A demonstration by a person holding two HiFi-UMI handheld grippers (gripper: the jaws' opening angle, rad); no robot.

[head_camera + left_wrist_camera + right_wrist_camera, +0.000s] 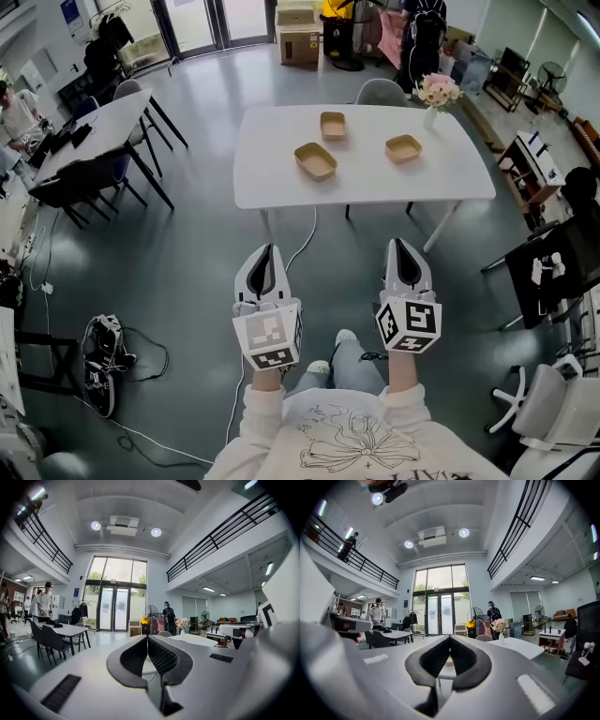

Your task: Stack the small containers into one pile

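Note:
Three small tan containers lie apart on the white table [450, 183]: one at the front left [316, 161], one behind it [333, 126], one to the right [403, 148]. My left gripper [267, 249] and right gripper [401, 244] are held side by side well short of the table, above the floor. Both point toward the table, jaws shut with nothing between them. In the left gripper view the tips of the left gripper [147, 637] meet. The right gripper [450, 637] also has its tips together, and a tan container [449, 661] peeks through the gap below them.
A vase of pink flowers [437, 94] stands at the table's far right corner, with a grey chair [382, 92] behind. A second table with dark chairs [98, 141] is to the left. Cables and shoes [103, 361] lie on the floor at left. White chairs [553, 412] sit at right.

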